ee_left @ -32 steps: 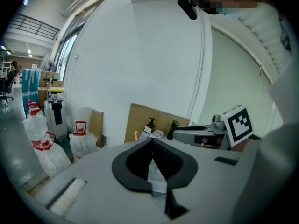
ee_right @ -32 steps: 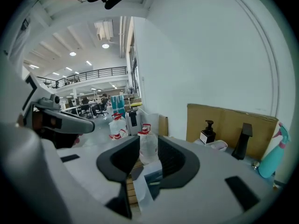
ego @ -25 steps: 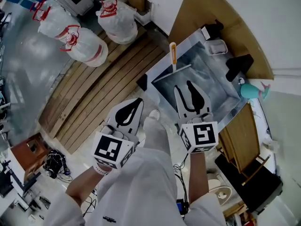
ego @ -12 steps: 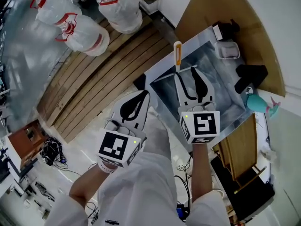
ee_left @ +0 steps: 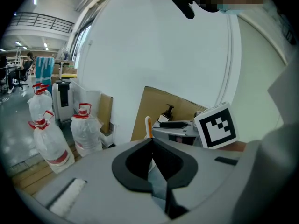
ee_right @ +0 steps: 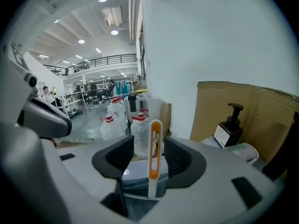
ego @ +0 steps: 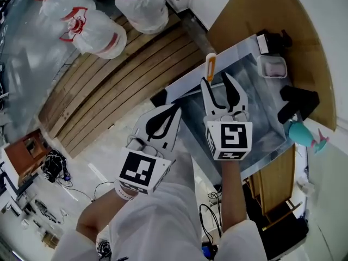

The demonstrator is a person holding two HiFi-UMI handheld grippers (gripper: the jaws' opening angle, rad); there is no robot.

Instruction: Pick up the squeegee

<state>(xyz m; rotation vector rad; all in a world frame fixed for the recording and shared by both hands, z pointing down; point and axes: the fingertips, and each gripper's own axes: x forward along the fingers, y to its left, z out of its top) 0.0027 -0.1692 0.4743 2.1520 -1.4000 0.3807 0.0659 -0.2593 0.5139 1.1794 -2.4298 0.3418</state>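
Note:
The squeegee stands with its white and orange handle (ego: pixel 210 67) upright at the far rim of the metal sink (ego: pixel 255 110), and its blade (ego: pixel 197 89) lies along the sink's edge. My right gripper (ego: pixel 217 81) is open just short of the handle, and its jaws have just been opening. In the right gripper view the handle (ee_right: pixel 154 154) shows in the gap of the right gripper (ee_right: pixel 148 147), with no pad touching it. My left gripper (ego: pixel 176 109) is shut and empty, left of the sink; its own view shows the left gripper (ee_left: pixel 152 142) with the handle (ee_left: pixel 148 127) beyond.
Large water jugs (ego: pixel 93 30) stand on the floor beyond a slatted wooden platform (ego: pixel 109 86). A pump bottle (ee_right: pixel 231 125), a small clear tub (ego: pixel 273 67), a black object (ego: pixel 297 103) and a teal bottle (ego: pixel 302 132) sit around the sink. Cardboard (ego: pixel 255 10) lines the wall behind.
Both grippers have moved forward and down toward the sink. The right gripper's jaws have spread wider and now sit close to the squeegee handle.

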